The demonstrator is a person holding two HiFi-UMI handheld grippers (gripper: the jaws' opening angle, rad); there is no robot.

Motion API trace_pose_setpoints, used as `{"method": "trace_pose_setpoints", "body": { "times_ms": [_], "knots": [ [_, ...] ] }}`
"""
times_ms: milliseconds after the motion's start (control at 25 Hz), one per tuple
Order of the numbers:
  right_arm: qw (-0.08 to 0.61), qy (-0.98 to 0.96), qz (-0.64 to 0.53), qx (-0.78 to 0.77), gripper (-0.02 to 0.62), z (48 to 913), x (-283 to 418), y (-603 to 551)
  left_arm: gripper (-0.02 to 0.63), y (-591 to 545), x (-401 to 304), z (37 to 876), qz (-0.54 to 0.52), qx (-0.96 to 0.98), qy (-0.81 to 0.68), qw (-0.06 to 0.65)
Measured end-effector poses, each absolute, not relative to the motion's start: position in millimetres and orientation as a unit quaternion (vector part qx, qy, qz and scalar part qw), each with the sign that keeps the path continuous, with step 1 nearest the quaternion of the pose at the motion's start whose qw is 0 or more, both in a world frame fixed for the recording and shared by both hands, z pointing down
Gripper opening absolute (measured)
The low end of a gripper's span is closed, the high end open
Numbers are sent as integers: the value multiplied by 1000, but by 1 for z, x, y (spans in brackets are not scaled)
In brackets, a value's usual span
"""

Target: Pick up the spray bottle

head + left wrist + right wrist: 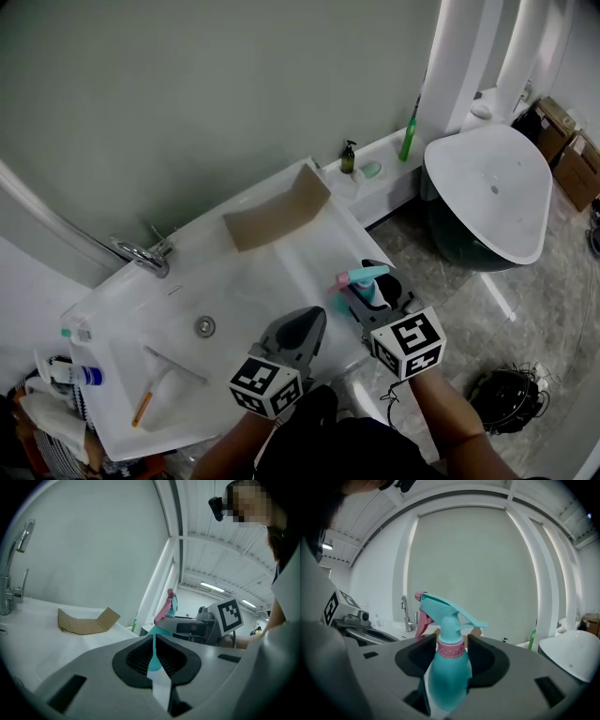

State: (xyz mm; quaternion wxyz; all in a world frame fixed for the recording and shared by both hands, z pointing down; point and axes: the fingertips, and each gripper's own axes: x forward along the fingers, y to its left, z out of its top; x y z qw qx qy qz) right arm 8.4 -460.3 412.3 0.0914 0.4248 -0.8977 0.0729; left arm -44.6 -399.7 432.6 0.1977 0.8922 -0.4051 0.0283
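Teal spray bottle [449, 679], gripped by right tool [451, 643]

No legible text or markings anywhere

Ahead of the left gripper's [305, 321] jaws the basin [246, 281] lies open up to the cardboard [277, 217]. The faucet [142, 253] stands ahead-left. The spray bottle [449, 667] fills the right gripper's [451, 643] jaws, and the bathtub [487, 187] stands to their right.

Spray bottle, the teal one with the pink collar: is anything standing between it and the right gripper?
Nothing visible does. The teal plastic spray bottle with the pink collar already stands between the jaws of the right gripper, which hold its body from both sides.
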Motion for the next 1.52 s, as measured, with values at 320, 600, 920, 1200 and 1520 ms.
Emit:
{"method": "trace_pose_setpoints", "body": {
  "times_ms": [320,600,920,1200,1520],
  "knots": [
    [85,-902,73,416,202,401,13,-430,12,-369,-38,423,20,893,-407,192],
    [86,-904,72,413,202,396,22,-400,12,-350,-36,402,2,893,-415,172],
    [89,-906,76,407,202,392,30,-359,12,-316,-32,397,-6,892,-419,170],
    [92,-907,78,404,202,393,38,-324,12,-284,-28,396,-13,891,-422,165],
    [95,-907,79,402,202,394,44,-292,12,-256,-29,396,-18,888,-430,164]
  ]
}}
